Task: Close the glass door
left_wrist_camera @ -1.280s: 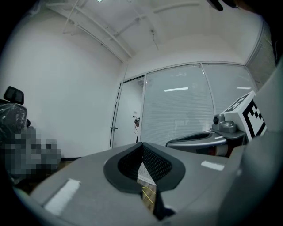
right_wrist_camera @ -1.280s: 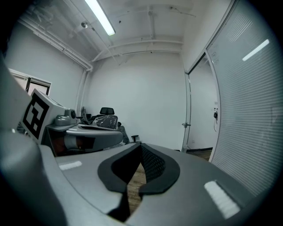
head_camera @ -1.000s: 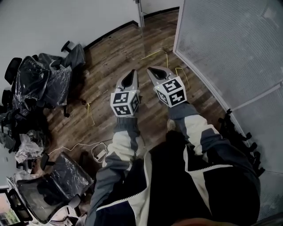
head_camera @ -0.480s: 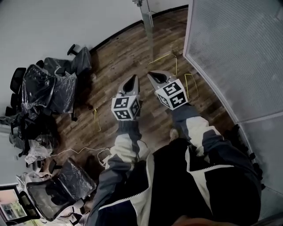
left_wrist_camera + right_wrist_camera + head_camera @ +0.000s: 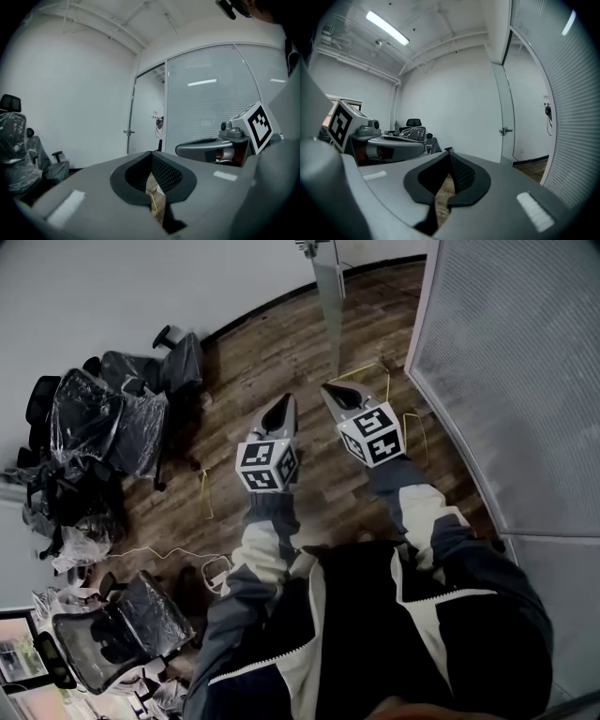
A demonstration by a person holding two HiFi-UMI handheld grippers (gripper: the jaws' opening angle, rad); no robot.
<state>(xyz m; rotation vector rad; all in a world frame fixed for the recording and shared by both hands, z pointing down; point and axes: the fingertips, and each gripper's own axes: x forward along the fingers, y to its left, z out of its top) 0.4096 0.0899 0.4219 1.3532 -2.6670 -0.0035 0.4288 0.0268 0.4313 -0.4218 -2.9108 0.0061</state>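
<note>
The glass door (image 5: pixel 328 310) stands swung open, seen edge-on at the top of the head view, its handle (image 5: pixel 307 247) at the frame's edge. In the right gripper view the door panel (image 5: pixel 506 108) with its metal handle (image 5: pixel 505 131) lies ahead to the right; in the left gripper view the door handle (image 5: pixel 129 132) shows ahead. My left gripper (image 5: pixel 287 397) and right gripper (image 5: pixel 326 387) are held side by side over the wood floor, short of the door. Both are shut and empty, as the left gripper (image 5: pixel 151 153) and right gripper (image 5: pixel 449 151) show in their own views.
A frosted glass wall (image 5: pixel 506 381) runs along the right. Several plastic-wrapped office chairs (image 5: pixel 112 409) crowd the left, and another chair (image 5: pixel 122 629) stands at the lower left. A yellow cable (image 5: pixel 375 369) and a white cord (image 5: pixel 169 554) lie on the floor.
Both grippers have travelled forward together toward the door. The door's edge and the glass wall now sit further right in the head view. The jaws stay as they were.
</note>
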